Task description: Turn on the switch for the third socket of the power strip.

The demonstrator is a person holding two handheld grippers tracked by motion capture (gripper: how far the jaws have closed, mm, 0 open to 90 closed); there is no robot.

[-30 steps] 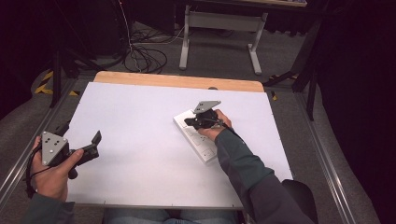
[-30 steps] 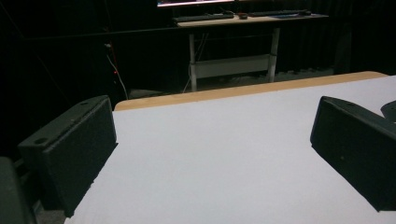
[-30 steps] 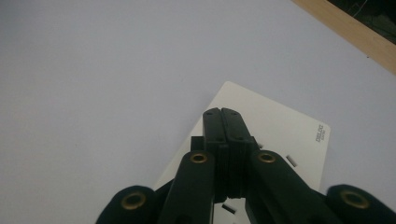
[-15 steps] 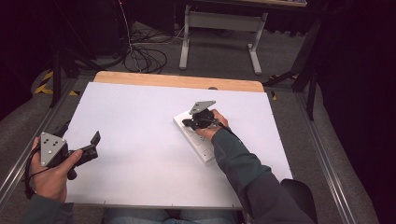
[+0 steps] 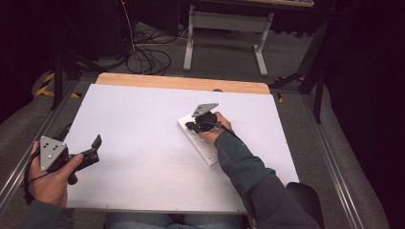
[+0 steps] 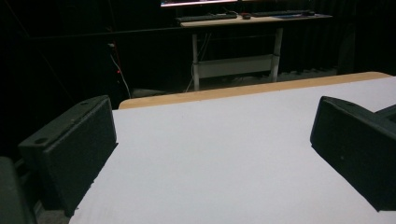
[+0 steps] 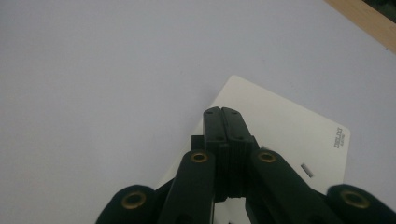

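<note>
A white power strip (image 5: 197,141) lies slanted on the white table (image 5: 133,114), right of centre. My right gripper (image 5: 191,126) hovers over the strip's far end with its jaws pressed together and nothing between them. In the right gripper view the shut tips of this right gripper (image 7: 222,113) sit above the power strip (image 7: 285,126), which shows a grey printed label and one slot. My left gripper (image 5: 94,148) is held at the table's near left, jaws spread wide. In its own view the left gripper (image 6: 212,123) is open over bare table.
The table has a wooden far edge (image 5: 181,82) and metal rails along both sides. Beyond it stand a desk frame (image 5: 224,28) and loose cables (image 5: 148,52) on the dark floor. The person's right sleeve (image 5: 248,176) crosses the near right of the table.
My right gripper has shifted slightly left along the power strip toward its far end. The left gripper has stayed almost still.
</note>
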